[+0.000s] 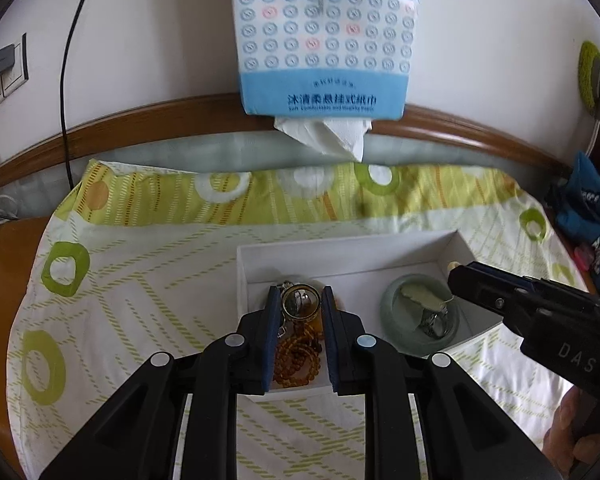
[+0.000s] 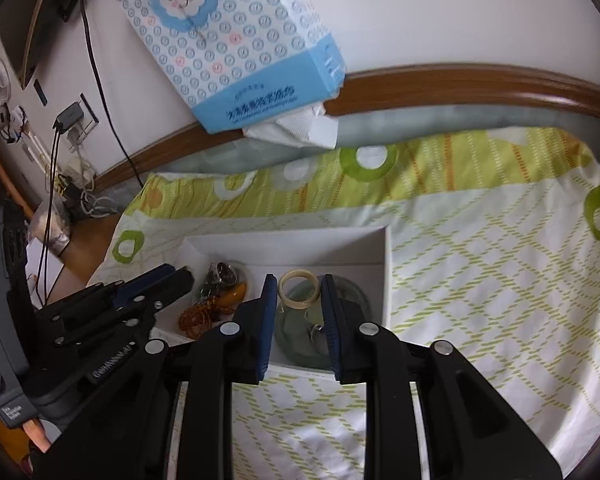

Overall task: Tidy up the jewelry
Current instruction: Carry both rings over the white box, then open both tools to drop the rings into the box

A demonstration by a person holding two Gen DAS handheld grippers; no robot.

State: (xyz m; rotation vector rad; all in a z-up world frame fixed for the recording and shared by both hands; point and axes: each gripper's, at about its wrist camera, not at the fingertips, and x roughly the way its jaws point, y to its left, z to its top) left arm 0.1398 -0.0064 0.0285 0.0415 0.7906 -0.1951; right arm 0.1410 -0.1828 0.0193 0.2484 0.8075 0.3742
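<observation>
A white box lies on the patterned cloth. My left gripper is shut on a dark metal bangle held over amber bead strings in the box's left part. My right gripper is shut on a cream ring-shaped bangle above a pale green jade bangle in the box's right part. A pale pendant and a silver piece lie inside the jade bangle. Amber beads and a yellow piece lie beside the left gripper.
A blue and white tissue pack hangs on the wall above the wooden headboard rail. Cables and a wall socket are at the left. Blue fabric items lie at the right edge.
</observation>
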